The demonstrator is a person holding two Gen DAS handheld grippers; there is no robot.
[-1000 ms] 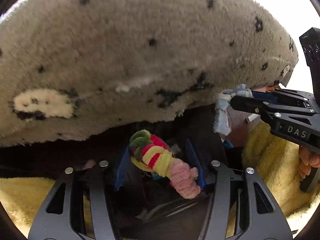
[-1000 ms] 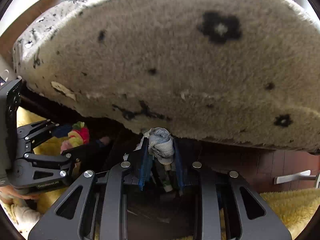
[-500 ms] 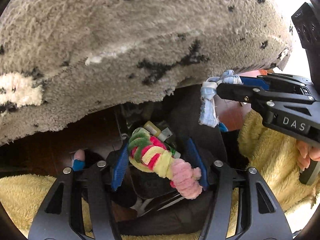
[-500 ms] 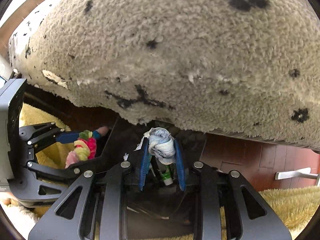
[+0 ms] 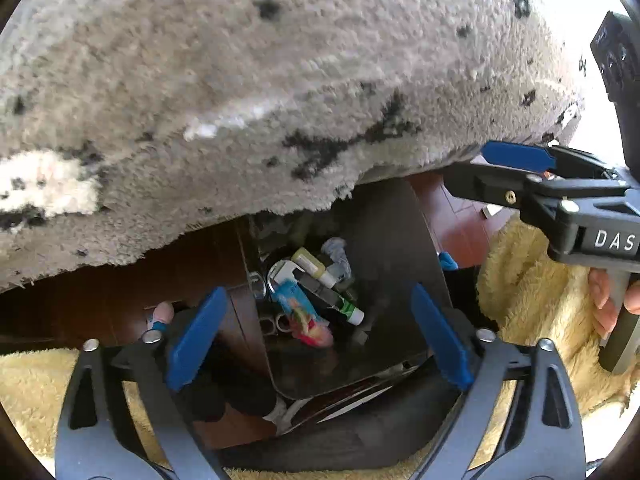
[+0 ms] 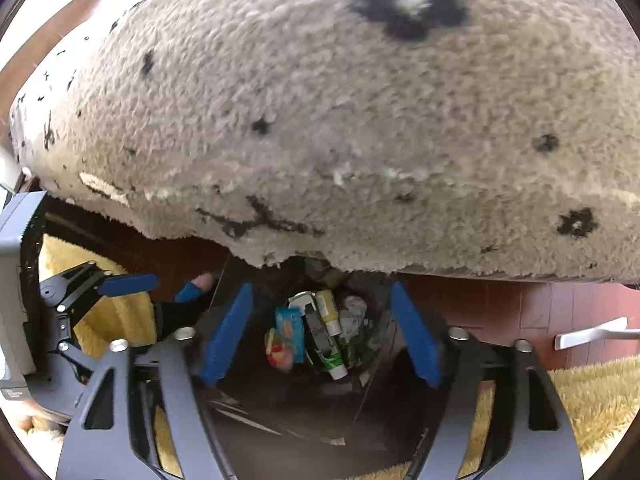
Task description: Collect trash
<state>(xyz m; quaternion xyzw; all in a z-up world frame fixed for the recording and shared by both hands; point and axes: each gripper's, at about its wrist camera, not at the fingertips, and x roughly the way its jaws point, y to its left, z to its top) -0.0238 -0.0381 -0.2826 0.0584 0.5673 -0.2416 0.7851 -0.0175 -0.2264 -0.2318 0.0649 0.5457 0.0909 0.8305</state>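
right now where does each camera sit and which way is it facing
Left wrist: on the left tongs, looking steeply down into the dark trash bin; its blue-padded fingers, opening and empty, and the right tongs show.
Right wrist: on the right tongs, looking down into that bin; the left tongs show at left.
Shared: grey speckled shaggy rug, bin, colourful knitted toy.

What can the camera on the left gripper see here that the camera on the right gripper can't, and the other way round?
Only the left wrist view shows the person's hand holding the right gripper. Only the right wrist view shows a white handle-like object on the red-brown floor and the left gripper from the side. Both show the grey speckled rug, the dark bin with the trash inside, the yellow fluffy fabric, and jaws opening with nothing between them.
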